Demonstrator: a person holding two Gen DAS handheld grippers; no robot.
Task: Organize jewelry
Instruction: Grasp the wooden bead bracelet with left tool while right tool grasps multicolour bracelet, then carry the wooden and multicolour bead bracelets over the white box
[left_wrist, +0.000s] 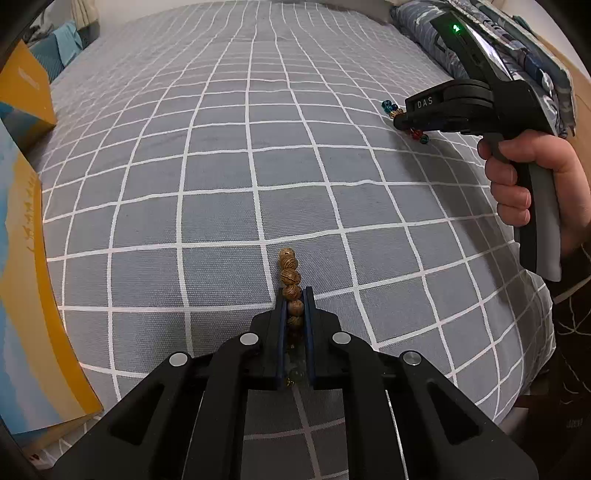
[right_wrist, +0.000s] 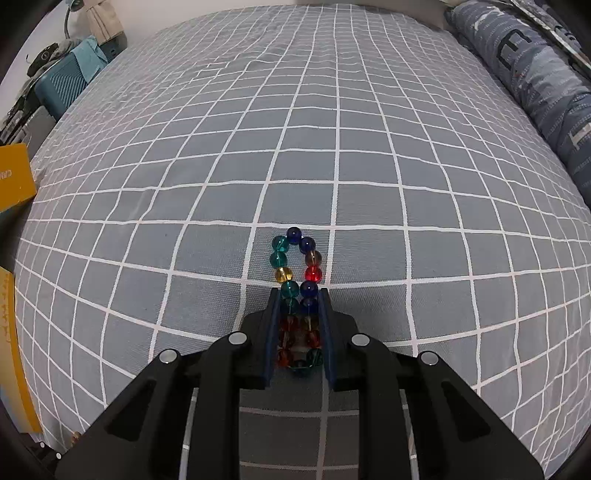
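Grey bedding with a white grid pattern (left_wrist: 221, 177) fills both views, with a yellow and blue cardboard box (left_wrist: 26, 258) lying off to the left of the left gripper (left_wrist: 295, 295) and a rumpled blue patterned quilt (right_wrist: 535, 74) bunched far to the right of the right gripper (right_wrist: 299, 295). Going left to right: the left gripper's jaws are drawn narrow around a bracelet of brown striped wooden beads (left_wrist: 289, 273), squeezed into a single file that runs from between the fingers out past their tips onto the cloth. In the left wrist view a person's hand (left_wrist: 517, 184) grips the handle of the right gripper, well apart to the right. That gripper is closed on a bracelet of round glass beads in blue, teal, amber and red (right_wrist: 295, 258); the loop is pinched into two rows between the fingers, its far end bulging out ahead of the tips and resting on the bedding. The step in hand looks like the pick-up: both bracelets are clamped but neither lifted. Next, I judge, both need raising straight up and carrying to wherever they are to be kept; no tray or jewellery holder is visible here.
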